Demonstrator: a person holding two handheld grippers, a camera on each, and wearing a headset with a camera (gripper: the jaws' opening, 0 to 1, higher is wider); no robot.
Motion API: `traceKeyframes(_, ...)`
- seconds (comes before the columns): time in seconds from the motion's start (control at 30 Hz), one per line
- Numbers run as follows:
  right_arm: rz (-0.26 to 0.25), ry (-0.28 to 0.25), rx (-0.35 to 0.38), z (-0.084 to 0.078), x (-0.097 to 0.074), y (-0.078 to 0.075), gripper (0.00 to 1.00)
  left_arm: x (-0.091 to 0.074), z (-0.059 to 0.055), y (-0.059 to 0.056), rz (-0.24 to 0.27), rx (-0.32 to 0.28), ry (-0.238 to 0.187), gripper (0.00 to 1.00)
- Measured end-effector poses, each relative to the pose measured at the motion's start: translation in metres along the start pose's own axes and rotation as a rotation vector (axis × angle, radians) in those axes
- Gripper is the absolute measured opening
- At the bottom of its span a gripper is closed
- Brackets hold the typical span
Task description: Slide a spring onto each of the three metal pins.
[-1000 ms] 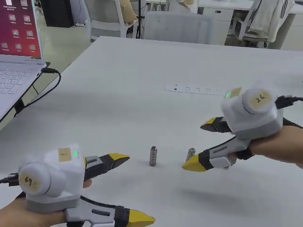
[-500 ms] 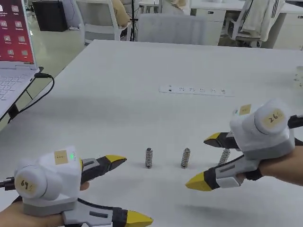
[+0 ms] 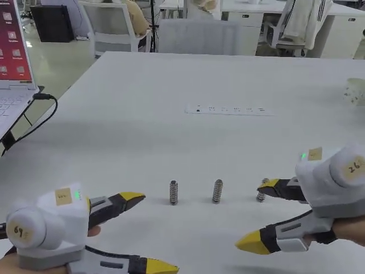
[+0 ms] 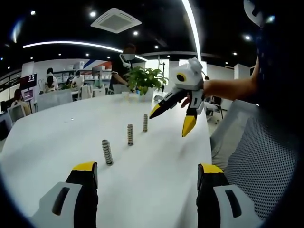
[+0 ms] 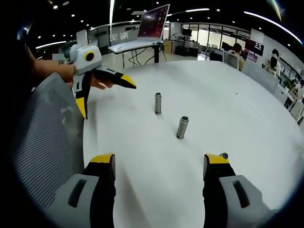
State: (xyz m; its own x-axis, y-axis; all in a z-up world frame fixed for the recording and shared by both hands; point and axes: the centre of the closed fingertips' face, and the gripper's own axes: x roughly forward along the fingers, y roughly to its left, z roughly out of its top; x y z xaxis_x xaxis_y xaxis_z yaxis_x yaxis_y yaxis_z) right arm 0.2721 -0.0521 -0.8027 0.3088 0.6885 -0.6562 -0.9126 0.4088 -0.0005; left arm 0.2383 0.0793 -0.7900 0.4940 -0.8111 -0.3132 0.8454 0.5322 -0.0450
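Three springs stand upright in a row on the white table, each over a pin: left spring (image 3: 173, 192), middle spring (image 3: 217, 191), right spring (image 3: 262, 190). My right gripper (image 3: 256, 214) is open at the near right, and its upper fingertip lies just beside the right spring without gripping it. My left gripper (image 3: 145, 231) is open at the near left, apart from the row. The left gripper view shows the springs (image 4: 129, 134) ahead of my open left gripper (image 4: 147, 173). In the right gripper view, two springs (image 5: 182, 127) stand ahead of the open right gripper (image 5: 159, 161).
A white power strip (image 3: 228, 109) lies across the middle of the table. A laptop (image 3: 11, 57) and its black cable (image 3: 34, 114) are at the far left. Chairs (image 3: 205, 37) stand beyond the far edge. A pale object (image 3: 356, 91) sits at the right edge.
My right gripper has drawn back toward the near right, leaving the right spring standing free of its jaws. The left gripper has barely moved. The head camera has shifted.
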Motion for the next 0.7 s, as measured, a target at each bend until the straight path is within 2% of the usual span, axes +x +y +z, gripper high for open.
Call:
traceKeyframes(0.2,-0.027,-0.026,0.031,-0.008,-0.01,-0.005,0.76,-0.002,0.0,0.001,0.008,-0.01,-0.007,0.83)
traceKeyframes(0.7,-0.088,-0.175,0.093,-0.014,-0.036,-0.007,0.77,-0.007,-0.002,0.007,0.041,-0.049,-0.03,0.84)
